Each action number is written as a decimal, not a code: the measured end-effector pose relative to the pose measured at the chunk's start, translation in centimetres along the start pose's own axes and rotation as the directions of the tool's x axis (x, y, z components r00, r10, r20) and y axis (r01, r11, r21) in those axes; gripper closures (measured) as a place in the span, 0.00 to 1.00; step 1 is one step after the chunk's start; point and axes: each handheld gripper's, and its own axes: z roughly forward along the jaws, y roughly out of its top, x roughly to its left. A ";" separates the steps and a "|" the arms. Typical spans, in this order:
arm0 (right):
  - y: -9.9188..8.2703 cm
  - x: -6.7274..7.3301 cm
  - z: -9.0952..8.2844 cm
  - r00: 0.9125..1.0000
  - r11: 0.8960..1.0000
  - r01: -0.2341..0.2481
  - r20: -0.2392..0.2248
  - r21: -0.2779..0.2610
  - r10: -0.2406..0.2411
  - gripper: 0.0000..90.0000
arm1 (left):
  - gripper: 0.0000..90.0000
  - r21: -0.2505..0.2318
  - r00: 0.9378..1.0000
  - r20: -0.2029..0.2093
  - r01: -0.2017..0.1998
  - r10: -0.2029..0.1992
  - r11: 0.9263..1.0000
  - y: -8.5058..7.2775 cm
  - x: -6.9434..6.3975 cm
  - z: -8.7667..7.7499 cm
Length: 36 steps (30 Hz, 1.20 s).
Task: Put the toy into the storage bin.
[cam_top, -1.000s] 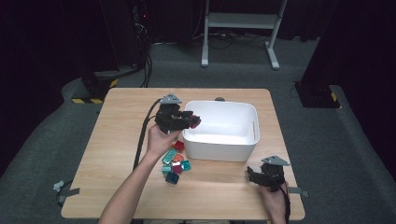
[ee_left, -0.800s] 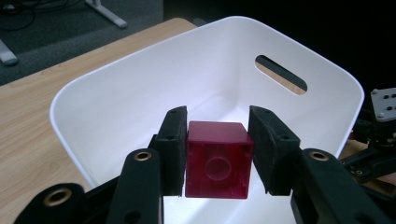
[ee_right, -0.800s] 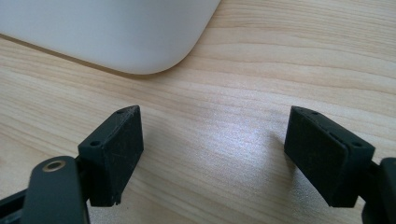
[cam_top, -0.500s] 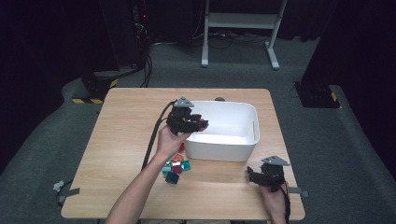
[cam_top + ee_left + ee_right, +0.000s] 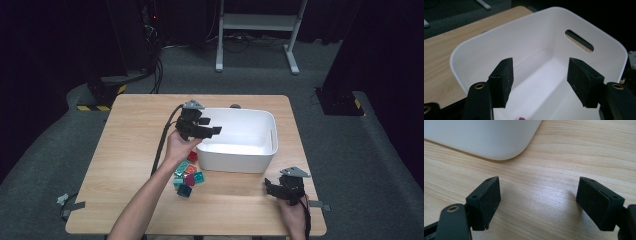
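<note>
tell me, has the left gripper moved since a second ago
Yes. The left gripper has gone from beside the white bin's left wall to over its near-left rim, jaws just opening with nothing between them.

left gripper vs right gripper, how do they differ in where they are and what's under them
The left gripper is held up over the white bin, jaws just opened, nothing between them; the right gripper sits low by the table edge over bare wood, outside the bin. Both are open and empty.
</note>
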 end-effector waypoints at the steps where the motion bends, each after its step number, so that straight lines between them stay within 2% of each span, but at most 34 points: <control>1: 0.0 0.0 0.0 1.000 1.000 -0.002 0.003 0.000 0.002 0.22 | 0.41 -0.014 1.000 -0.018 0.004 -0.004 1.000 0.5 0.3 -0.4; 4: 0.0 0.0 0.0 1.000 1.000 0.000 0.003 0.001 0.000 0.22 | 0.41 -0.035 1.000 -0.020 0.008 -0.009 0.999 0.6 0.3 -0.7; 5: 0.0 0.0 0.0 1.000 1.000 0.001 0.001 0.000 -0.001 0.22 | 0.41 -0.048 0.999 -0.040 -0.006 0.004 0.999 0.5 0.1 -1.0; 8: 0.0 0.0 0.0 1.000 1.000 0.005 -0.002 0.000 -0.005 0.23 | 0.41 -0.052 0.999 -0.048 -0.015 0.012 0.999 0.4 0.0 -1.4; 9: 0.0 0.0 0.0 1.000 1.000 0.006 -0.004 0.000 -0.006 0.23 | 0.41 -0.048 0.995 -0.088 -0.049 0.044 0.998 0.2 -0.1 -1.8; 12: 0.0 0.1 0.0 1.000 1.000 0.003 -0.003 -0.001 -0.003 0.23 | 0.41 -0.048 0.995 -0.091 -0.052 0.048 0.997 -0.1 -0.1 -2.2; 13: 0.0 0.1 0.0 1.000 1.000 0.003 -0.003 -0.001 -0.003 0.23 | 0.41 -0.053 0.992 -0.110 -0.065 0.059 0.996 -0.3 0.0 -2.6; 19: 0.0 0.0 0.0 1.000 1.000 0.005 -0.004 0.000 -0.005 0.23 | 0.41 -0.087 0.991 -0.125 -0.054 0.043 0.995 -1.5 0.4 -4.0; 22: 0.0 0.0 0.0 1.000 1.000 0.004 -0.004 0.000 -0.004 0.23 | 0.41 -0.094 0.987 -0.154 -0.053 0.038 0.994 -2.6 0.4 -5.0; 25: 0.0 0.0 0.0 1.000 1.000 0.004 -0.004 0.000 -0.004 0.23 | 0.41 -0.100 0.981 -0.184 -0.074 0.055 0.992 -3.1 0.5 -5.9; 30: 0.0 0.0 0.0 1.000 1.000 0.004 -0.003 -0.001 -0.004 0.23 | 0.41 -0.108 0.978 -0.207 -0.064 0.041 0.992 -3.9 0.7 -6.5; 33: 0.0 0.0 0.0 1.000 1.000 0.004 -0.003 -0.001 -0.004 0.23 | 0.41 -0.101 0.973 -0.228 -0.060 0.035 0.993 -4.8 0.9 -6.9; 35: 0.0 0.0 0.0 1.000 1.000 0.003 -0.003 -0.001 -0.003 0.23 | 0.41 -0.101 0.972 -0.232 -0.057 0.032 0.993 -5.1 1.0 -7.0; 36: 0.0 0.0 0.0 1.000 1.000 0.003 -0.003 -0.001 -0.003 0.23 | 0.41 -0.107 0.969 -0.244 -0.057 0.030 0.993 -5.7 1.0 -7.3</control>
